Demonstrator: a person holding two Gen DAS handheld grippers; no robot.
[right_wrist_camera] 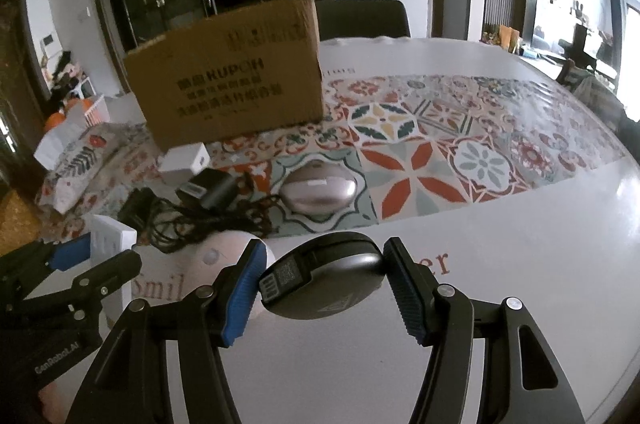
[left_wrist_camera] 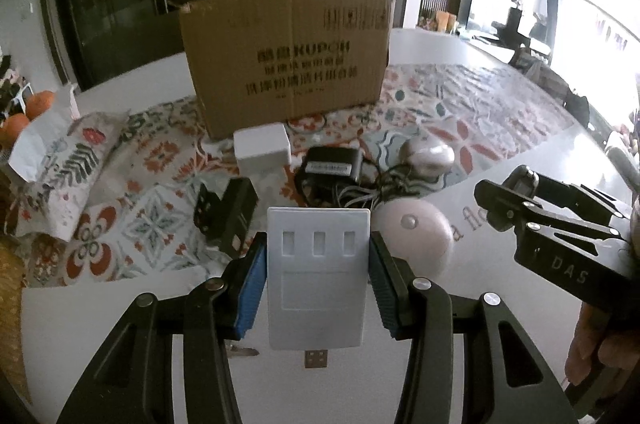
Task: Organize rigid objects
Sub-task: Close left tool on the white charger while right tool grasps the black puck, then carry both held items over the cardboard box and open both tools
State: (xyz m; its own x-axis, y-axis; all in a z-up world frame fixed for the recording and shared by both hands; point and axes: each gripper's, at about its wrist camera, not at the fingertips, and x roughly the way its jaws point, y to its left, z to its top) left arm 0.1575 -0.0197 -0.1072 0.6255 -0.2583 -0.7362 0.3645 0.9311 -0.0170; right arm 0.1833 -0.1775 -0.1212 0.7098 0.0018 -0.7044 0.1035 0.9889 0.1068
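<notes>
My left gripper (left_wrist_camera: 318, 276) is shut on a flat white USB adapter (left_wrist_camera: 318, 264) and holds it upright above the table's front edge; it also shows in the right wrist view (right_wrist_camera: 110, 240). My right gripper (right_wrist_camera: 324, 280) is shut on a dark grey rounded device (right_wrist_camera: 324, 282) with a label on its left end. An open cardboard box (left_wrist_camera: 288, 56) stands at the back on the patterned cloth. On the cloth lie a white cube (left_wrist_camera: 262, 148), a black charger with cables (left_wrist_camera: 332, 164), a black block (left_wrist_camera: 228, 212), a pinkish mouse-shaped object (right_wrist_camera: 318, 192) and a round white device (left_wrist_camera: 416, 240).
A folded patterned cloth (left_wrist_camera: 72, 168) and oranges (left_wrist_camera: 38, 104) lie at the far left. The patterned mat (right_wrist_camera: 460, 144) stretches right. A dark chair back (right_wrist_camera: 364, 18) stands behind the table. My right gripper's body shows in the left wrist view (left_wrist_camera: 552, 224).
</notes>
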